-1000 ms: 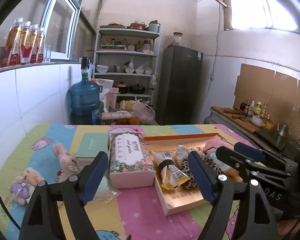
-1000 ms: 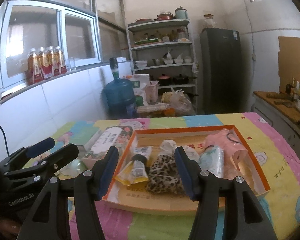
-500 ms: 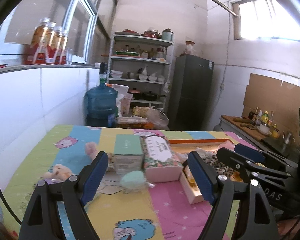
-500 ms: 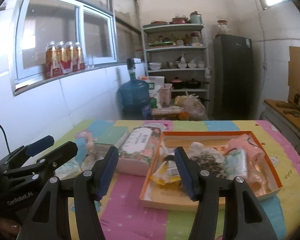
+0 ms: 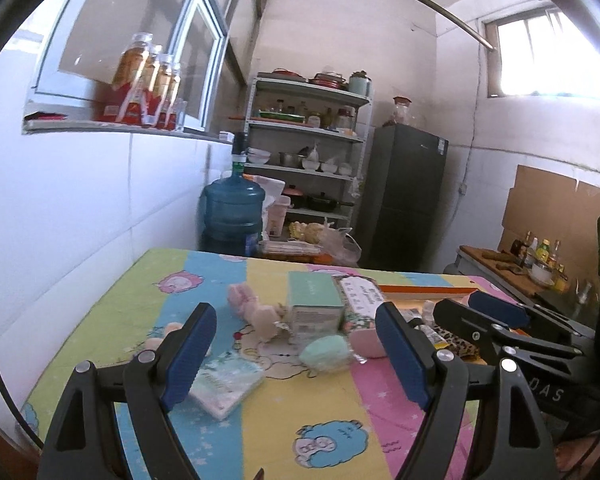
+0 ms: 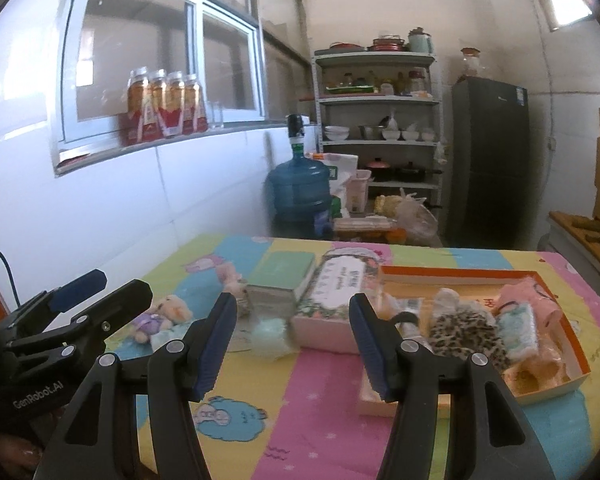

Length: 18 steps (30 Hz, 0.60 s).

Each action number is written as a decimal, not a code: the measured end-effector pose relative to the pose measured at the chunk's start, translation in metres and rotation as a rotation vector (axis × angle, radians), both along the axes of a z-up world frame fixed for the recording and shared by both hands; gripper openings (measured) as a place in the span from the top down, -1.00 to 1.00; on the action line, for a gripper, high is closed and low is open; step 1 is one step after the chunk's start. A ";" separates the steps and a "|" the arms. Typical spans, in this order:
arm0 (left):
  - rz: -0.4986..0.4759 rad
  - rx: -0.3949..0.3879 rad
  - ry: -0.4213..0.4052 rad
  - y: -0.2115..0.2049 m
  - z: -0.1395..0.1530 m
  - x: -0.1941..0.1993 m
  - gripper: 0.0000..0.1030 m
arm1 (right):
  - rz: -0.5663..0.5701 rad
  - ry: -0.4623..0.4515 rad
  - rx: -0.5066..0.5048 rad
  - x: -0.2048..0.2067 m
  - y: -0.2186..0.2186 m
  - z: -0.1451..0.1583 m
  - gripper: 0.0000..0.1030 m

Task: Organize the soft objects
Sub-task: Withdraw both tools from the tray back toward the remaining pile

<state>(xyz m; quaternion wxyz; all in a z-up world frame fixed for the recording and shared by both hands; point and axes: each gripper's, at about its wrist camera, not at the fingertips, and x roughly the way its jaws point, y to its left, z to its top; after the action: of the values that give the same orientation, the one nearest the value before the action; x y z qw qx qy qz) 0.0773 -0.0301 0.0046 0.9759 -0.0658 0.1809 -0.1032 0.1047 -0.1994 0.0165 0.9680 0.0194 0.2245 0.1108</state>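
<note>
**Pulled back from the tray, loose items now in view**

Backed off and swung toward the window side compared with a second ago: earlier framed tight over the orange tray (image 6: 572, 344), now looking across the colourful table cover (image 5: 300, 420). Tray already loaded with a leopard-print piece (image 6: 464, 330), a pink pouch (image 6: 528, 300) and small packets. Left gripper (image 5: 296, 354) wide apart, nothing between the pads. Right gripper (image 6: 294, 346) likewise apart and empty. Still loose on the cover, left of the tray: floral tissue box (image 6: 336, 292), green box (image 5: 314, 300), mint round pouch (image 5: 326, 354), flat tissue pack (image 5: 226, 382), pink plush (image 5: 256, 312), little bear (image 6: 160, 314). Probably lining up for the next pick, likely the mint pouch, nearest both grippers.
</note>
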 end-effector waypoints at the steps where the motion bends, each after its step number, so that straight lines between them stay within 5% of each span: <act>1: 0.005 -0.005 0.001 0.005 -0.001 -0.001 -0.58 | 0.007 0.002 -0.003 -0.001 0.005 0.000 -0.17; 13: 0.054 -0.044 0.030 0.056 -0.017 0.001 -0.58 | 0.076 0.029 -0.029 0.005 0.057 -0.008 -0.18; 18: 0.069 -0.051 0.049 0.072 -0.025 0.003 -0.58 | 0.099 0.050 -0.034 0.012 0.075 -0.016 -0.36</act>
<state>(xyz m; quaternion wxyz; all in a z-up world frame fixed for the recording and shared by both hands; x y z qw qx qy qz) 0.0804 0.0421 -0.0209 0.9721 -0.0996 0.1995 -0.0724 0.1163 -0.1246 0.0009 0.9556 -0.0054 0.2510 0.1541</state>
